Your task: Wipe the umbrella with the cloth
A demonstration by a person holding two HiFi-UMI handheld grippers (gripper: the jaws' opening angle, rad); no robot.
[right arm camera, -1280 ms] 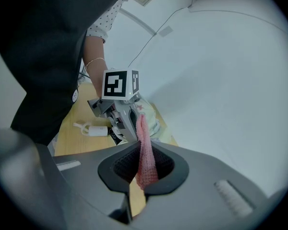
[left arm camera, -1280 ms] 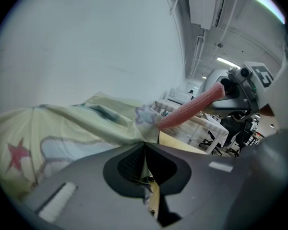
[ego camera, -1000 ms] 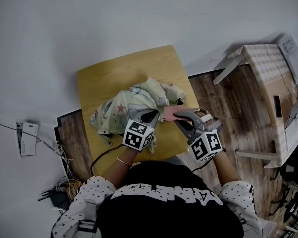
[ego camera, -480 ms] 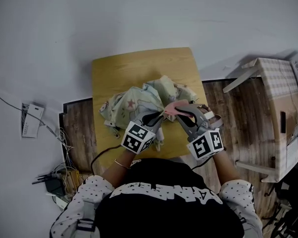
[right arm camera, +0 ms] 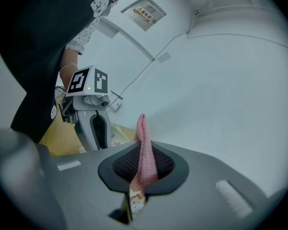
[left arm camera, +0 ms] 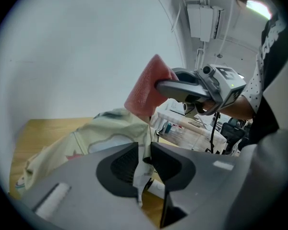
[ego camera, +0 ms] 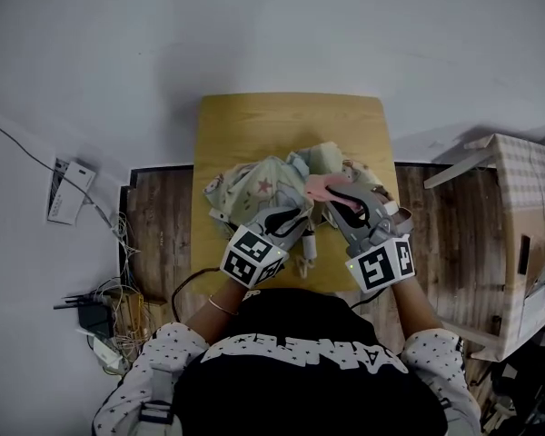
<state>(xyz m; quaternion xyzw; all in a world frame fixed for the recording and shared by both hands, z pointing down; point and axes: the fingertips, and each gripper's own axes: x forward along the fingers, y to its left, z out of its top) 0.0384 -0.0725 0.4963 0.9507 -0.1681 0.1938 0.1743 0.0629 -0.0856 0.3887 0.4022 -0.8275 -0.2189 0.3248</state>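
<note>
A person in a dark top with spotted sleeves stands at a small wooden desk (ego camera: 282, 121) pushed against a pale wall, a hand-held gripper in each hand, both raised a little above the near edge of the desk. The folding umbrella (ego camera: 254, 189) lies crumpled across the middle of the desk, its pale canopy printed with stars and small figures, bunched in loose folds. The left hand-held gripper (ego camera: 292, 218) reaches into the near side of that heap; its jaws have just been opening and now stand apart, with a thin fold of the umbrella's canopy hanging in the gap between the pads, not pinched. The right hand-held gripper (ego camera: 338, 196) is clamped on the pink cloth (ego camera: 322, 186), which sticks out past its tips as a narrow folded flap, held over the right part of the umbrella and close beside the left gripper's tips. On the wooden floor (ego camera: 159, 234) left of the desk lies a tangle of cables (ego camera: 109, 312)
</note>
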